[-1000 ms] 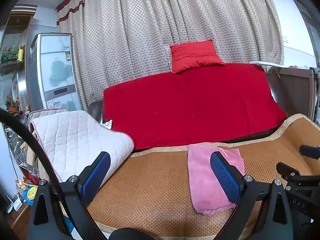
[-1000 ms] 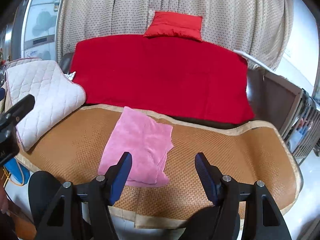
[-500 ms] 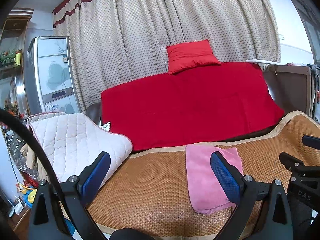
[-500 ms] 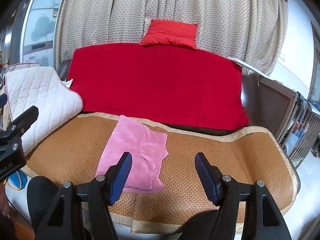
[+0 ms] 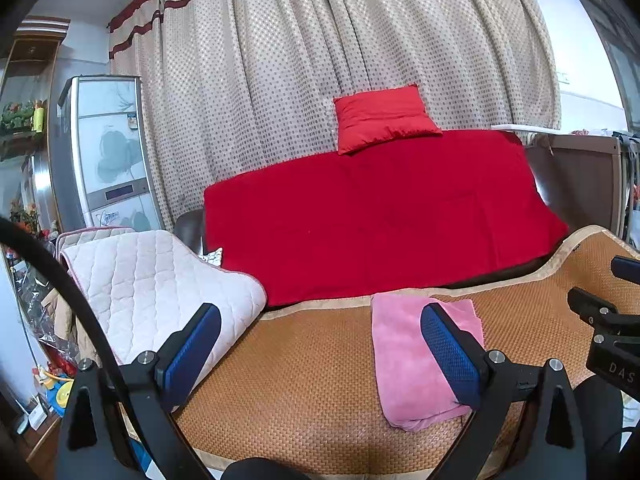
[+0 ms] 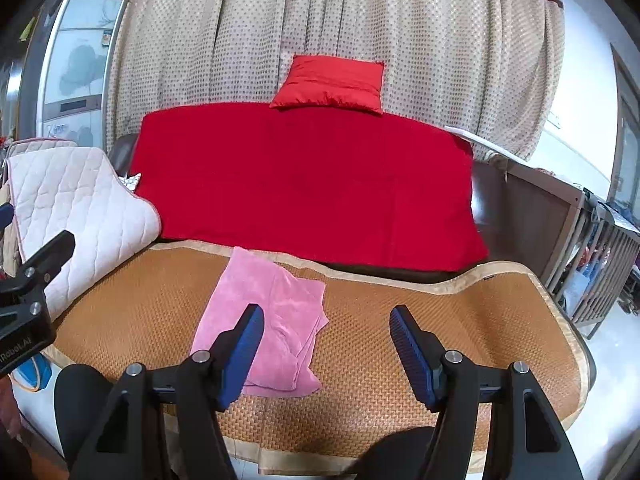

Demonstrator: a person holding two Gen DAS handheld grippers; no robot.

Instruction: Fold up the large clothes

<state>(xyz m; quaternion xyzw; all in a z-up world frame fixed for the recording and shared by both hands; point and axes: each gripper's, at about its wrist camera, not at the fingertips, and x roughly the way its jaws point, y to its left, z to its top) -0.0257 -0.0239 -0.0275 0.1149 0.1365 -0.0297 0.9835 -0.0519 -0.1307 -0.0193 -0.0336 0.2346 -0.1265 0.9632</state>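
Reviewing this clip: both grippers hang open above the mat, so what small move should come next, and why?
Probably lower the right gripper toward the near edge of the pink cloth. The cloth lies loosely folded on the woven mat, and neither it nor the left gripper touches it yet.

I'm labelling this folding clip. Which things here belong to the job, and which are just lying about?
Job:
pink cloth
woven mat it lies on
left gripper, open
right gripper, open

Lying about:
red blanket
red cushion
white quilted pad
dotted curtain
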